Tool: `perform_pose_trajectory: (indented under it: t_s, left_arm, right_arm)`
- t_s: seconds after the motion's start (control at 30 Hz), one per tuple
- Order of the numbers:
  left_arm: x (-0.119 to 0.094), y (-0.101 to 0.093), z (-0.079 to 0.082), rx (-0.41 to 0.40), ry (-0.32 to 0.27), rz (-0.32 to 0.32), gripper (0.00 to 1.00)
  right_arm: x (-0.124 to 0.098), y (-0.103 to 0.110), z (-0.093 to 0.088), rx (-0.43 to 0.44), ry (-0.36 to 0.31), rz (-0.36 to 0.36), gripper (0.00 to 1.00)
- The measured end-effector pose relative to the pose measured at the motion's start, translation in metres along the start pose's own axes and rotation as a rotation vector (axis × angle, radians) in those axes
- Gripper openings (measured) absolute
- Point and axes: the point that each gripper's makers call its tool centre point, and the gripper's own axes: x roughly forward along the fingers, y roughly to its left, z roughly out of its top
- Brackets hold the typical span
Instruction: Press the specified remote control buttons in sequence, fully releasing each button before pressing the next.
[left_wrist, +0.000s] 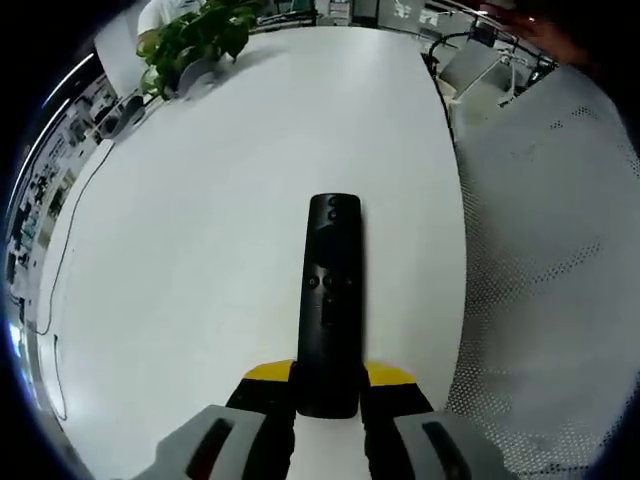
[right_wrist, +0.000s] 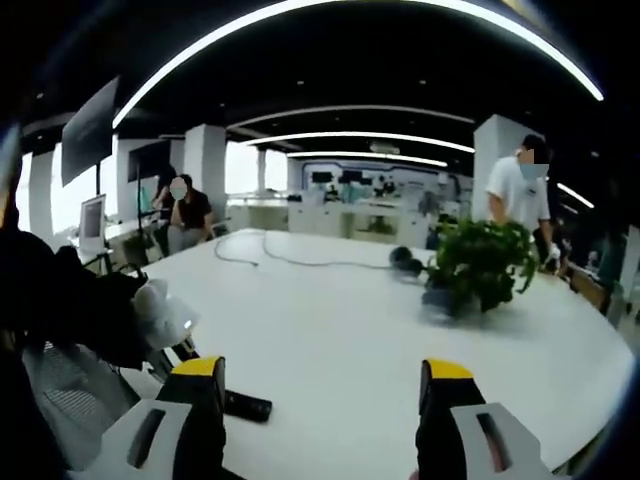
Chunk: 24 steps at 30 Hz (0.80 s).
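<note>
A long black remote control (left_wrist: 331, 300) lies lengthwise over the white table (left_wrist: 200, 250), its near end clamped between the yellow-tipped jaws of my left gripper (left_wrist: 328, 376). Its buttons face up, a round pad near the far end. In the right gripper view the same remote's tip (right_wrist: 249, 406) pokes out low on the left, beside the left gripper's pale body (right_wrist: 165, 315). My right gripper (right_wrist: 322, 385) hangs above the table (right_wrist: 340, 340), jaws wide open, nothing between them, to the right of the remote.
A potted green plant (left_wrist: 195, 40) (right_wrist: 480, 262) stands at the table's far end. A thin cable (left_wrist: 70, 250) runs along the table's left side. A mesh chair (left_wrist: 560, 260) is beside the table's right edge. People (right_wrist: 185, 215) sit and stand in the office behind.
</note>
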Motion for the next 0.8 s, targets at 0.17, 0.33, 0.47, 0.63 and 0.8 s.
perform_pose_trajectory:
  t_s: [0.17,0.33,0.47,0.63,0.8]
  left_arm:
    - [0.001,0.017,0.004,0.004,0.009,0.013,0.24]
    - [0.002,0.035,0.007,0.045,0.029,0.031,0.24]
    - [0.001,0.053,0.012,0.066,0.026,0.051,0.24]
    - [0.0,0.075,0.015,0.069,0.033,0.068,0.24]
    - [-0.003,0.099,0.019,0.08,0.045,0.079,0.24]
  right_arm:
    - [0.001,-0.001,-0.002,-0.001,0.013,-0.005,0.76]
    - [0.001,-0.001,-0.004,-0.006,0.026,-0.011,0.74]
    - [0.001,-0.002,-0.006,-0.001,0.034,-0.015,0.72]
    - [0.001,-0.004,-0.009,-0.005,0.049,-0.024,0.71]
    - [0.002,-0.003,-0.01,-0.021,0.057,-0.023,0.7]
